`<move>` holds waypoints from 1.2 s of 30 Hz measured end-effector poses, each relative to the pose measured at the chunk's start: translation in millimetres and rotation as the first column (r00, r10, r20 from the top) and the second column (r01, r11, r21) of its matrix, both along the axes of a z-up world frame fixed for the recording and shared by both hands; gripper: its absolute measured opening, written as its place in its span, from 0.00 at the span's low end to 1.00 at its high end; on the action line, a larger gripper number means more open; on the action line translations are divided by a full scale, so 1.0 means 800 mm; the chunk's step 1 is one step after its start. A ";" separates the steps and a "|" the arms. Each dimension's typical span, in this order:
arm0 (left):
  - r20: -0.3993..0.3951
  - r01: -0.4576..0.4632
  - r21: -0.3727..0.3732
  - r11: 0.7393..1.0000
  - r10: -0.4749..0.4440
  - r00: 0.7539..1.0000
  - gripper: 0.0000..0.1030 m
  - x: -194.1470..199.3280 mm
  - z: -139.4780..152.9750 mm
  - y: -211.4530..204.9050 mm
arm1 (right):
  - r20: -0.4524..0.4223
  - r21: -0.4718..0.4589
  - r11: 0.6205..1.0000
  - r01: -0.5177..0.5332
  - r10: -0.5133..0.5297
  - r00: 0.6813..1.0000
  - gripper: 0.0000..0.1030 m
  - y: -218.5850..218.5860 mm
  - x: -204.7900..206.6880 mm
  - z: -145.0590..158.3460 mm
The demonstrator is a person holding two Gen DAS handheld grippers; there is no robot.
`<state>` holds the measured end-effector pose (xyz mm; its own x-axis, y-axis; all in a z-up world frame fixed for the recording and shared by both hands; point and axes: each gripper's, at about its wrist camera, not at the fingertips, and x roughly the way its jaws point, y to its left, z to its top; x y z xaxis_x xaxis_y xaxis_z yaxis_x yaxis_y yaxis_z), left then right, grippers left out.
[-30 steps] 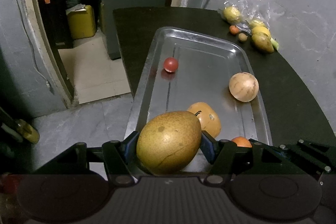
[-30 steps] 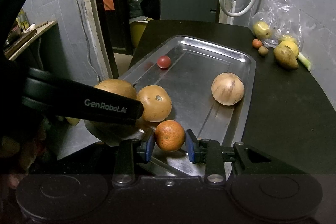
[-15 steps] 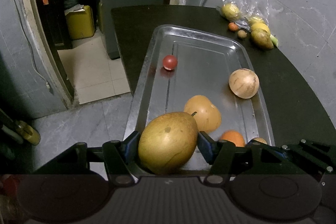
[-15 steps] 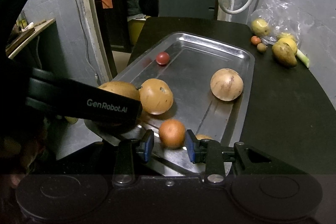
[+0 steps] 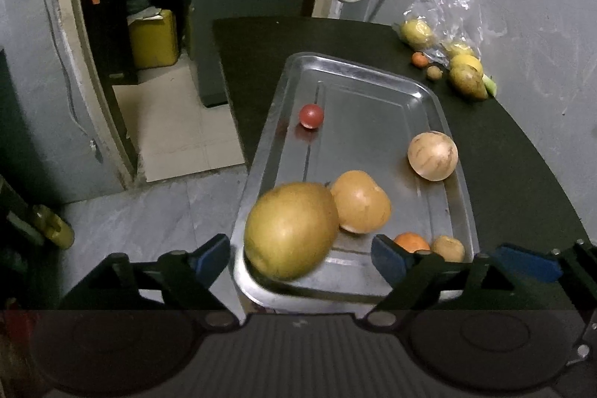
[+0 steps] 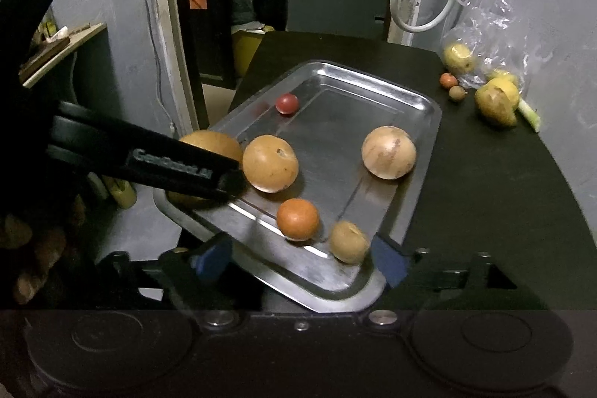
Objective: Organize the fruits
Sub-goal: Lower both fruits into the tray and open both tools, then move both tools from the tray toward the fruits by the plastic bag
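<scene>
**Operator:** Steel tray [image 5: 358, 81] holds six fruits now. My left gripper [image 5: 300, 254] stands spread wide, the big pear [image 5: 291, 230] loose at the tray's near-left corner. My right gripper [image 6: 300, 256] is spread too, the orange [image 6: 297, 219] free just ahead of it.

**Partner:** Which step, then?

**Operator:** Releasing, I judge. Next I'd reach for the loose fruit [image 6: 496, 101] by the plastic bag [image 6: 485, 21], far right on the black counter [image 6: 503, 193].

**Partner:** The room?

**Operator:** Dim; grey walls, a doorway at left.

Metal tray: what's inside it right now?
Six fruits in the metal tray: big pear, two round tan fruits, orange, small brown fruit, red ball. Pear's underside is hidden.
</scene>
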<state>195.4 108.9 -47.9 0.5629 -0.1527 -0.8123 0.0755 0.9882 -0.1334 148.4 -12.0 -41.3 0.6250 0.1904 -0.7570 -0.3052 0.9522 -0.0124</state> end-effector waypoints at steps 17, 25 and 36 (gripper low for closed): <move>-0.045 0.061 0.005 0.998 -0.061 0.997 0.99 -0.042 0.035 0.013 | -0.130 -0.050 0.992 0.116 -0.122 0.984 0.99 -0.066 -0.016 0.035; -0.085 0.169 0.031 0.985 -0.166 0.982 0.99 -0.037 0.056 0.002 | -0.214 -0.027 0.977 0.210 -0.211 0.954 0.99 -0.115 -0.014 0.064; -0.157 0.184 -0.016 0.983 -0.185 0.970 0.99 0.007 0.068 -0.012 | -0.110 -0.154 0.982 0.113 -0.131 0.985 0.99 -0.157 0.010 0.159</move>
<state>200.8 99.6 6.4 0.3904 -0.2433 -0.8879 0.2345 0.9589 -0.1597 156.3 -137.2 85.7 0.5407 -0.0002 -0.8412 -0.1944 0.9729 -0.1252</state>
